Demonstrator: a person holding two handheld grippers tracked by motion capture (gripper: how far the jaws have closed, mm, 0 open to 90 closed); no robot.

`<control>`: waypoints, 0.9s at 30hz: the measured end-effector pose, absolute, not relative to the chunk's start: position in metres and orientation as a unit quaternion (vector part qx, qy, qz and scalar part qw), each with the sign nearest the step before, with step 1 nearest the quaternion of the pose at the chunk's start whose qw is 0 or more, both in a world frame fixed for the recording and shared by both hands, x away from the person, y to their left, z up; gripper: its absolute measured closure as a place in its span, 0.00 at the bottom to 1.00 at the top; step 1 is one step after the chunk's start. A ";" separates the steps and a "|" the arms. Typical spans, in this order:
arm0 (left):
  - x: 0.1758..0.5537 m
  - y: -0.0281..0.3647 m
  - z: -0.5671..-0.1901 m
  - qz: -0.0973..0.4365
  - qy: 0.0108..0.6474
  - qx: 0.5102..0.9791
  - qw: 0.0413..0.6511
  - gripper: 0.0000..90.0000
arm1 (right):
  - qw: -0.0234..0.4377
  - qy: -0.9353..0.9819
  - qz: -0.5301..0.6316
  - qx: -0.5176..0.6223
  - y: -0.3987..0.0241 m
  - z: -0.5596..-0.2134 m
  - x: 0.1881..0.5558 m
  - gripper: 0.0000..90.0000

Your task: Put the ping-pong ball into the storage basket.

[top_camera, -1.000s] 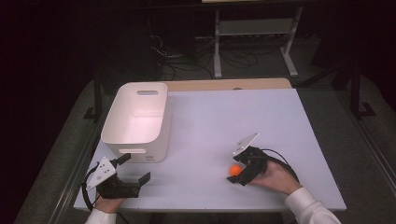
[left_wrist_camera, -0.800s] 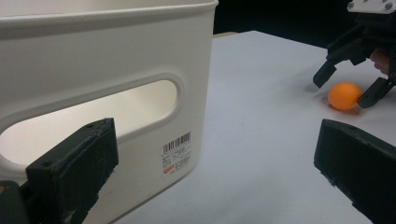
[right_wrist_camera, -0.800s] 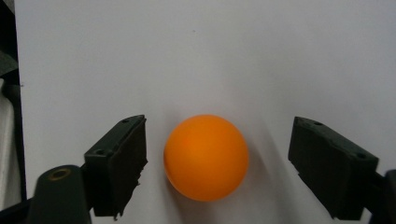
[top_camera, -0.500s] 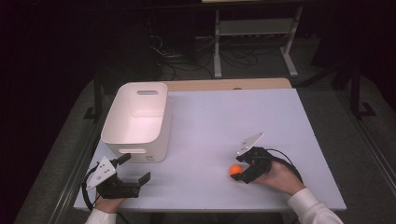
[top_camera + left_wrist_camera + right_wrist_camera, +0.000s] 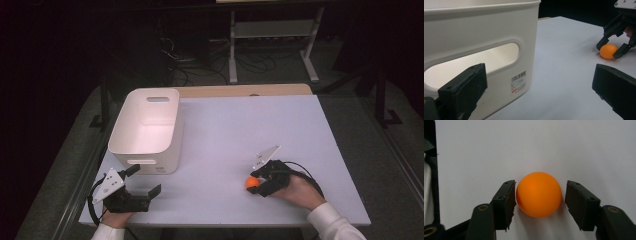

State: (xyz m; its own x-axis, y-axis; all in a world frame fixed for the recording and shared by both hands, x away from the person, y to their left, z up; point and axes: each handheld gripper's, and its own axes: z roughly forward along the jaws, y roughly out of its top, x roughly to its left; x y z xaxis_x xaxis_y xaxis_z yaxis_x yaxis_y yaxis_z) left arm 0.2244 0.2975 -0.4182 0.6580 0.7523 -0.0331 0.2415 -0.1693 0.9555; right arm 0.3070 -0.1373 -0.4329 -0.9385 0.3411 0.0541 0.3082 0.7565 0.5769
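Table (image 5: 240, 130): rectangular, flat top with a matte pale grey-white surface, a strip of tan wood showing along its far edge. Bin (image 5: 147, 131): white moulded plastic, rectangular with rounded corners and smooth slightly glossy walls, an oblong handle slot cut into each short end, standing upright on the left half of the table; a small barcode label (image 5: 518, 82) with a red mark is stuck low on the near end wall. Ball (image 5: 252, 182): orange, smooth, matte, a plain sphere, resting on the table surface toward the near right, well apart from the bin. Right gripper (image 5: 260, 183): black, angular, hard-plastic jaws with a grey three-cornered plate on top and a black cable looping behind, held in the person's right hand (image 5: 297, 189), white sleeve at the wrist. In the right gripper view its jaws stand on either side of the ball, the left-hand one at or nearly at the ball's surface, the other with a narrow strip of table visible between it and the ball; the jaws are parted, not clamped. Left gripper (image 5: 145, 182): same black construction with grey plate, lying low at the near left corner just in front of the bin's near end; its blocky, flat-faced jaws spread wide with nothing between them.
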 end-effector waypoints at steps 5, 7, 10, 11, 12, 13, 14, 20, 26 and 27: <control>0.224 0.297 -0.418 0.233 0.342 0.728 0.547 0.00 | 0.025 0.938 0.301 0.168 -0.136 -0.433 0.307 0.53; 0.224 0.297 -0.418 0.233 0.342 0.728 0.547 0.00 | 0.023 0.938 0.302 0.167 -0.136 -0.433 0.307 0.54; 0.224 0.297 -0.418 0.233 0.341 0.728 0.547 0.00 | 0.022 0.938 0.307 0.161 -0.137 -0.433 0.308 0.54; 0.224 0.298 -0.418 0.233 0.342 0.728 0.547 0.00 | 0.022 0.938 0.307 0.161 -0.137 -0.433 0.308 0.54; 0.224 0.298 -0.418 0.233 0.341 0.728 0.547 0.00 | 0.019 0.938 0.306 0.164 -0.137 -0.432 0.308 0.54; 0.224 0.298 -0.418 0.234 0.341 0.728 0.547 0.00 | 0.018 0.937 0.305 0.167 -0.137 -0.432 0.308 0.54; 0.224 0.298 -0.418 0.233 0.341 0.728 0.547 0.00 | 0.017 0.937 0.307 0.165 -0.138 -0.430 0.309 0.54; 0.224 0.297 -0.418 0.234 0.342 0.728 0.547 0.00 | 0.016 0.939 0.309 0.151 -0.135 -0.422 0.311 0.54; 0.224 0.297 -0.418 0.233 0.342 0.727 0.548 0.00 | 0.009 0.939 0.310 0.150 -0.133 -0.413 0.314 0.54; 0.224 0.297 -0.418 0.232 0.342 0.726 0.549 0.00 | 0.009 0.939 0.310 0.150 -0.133 -0.413 0.314 0.54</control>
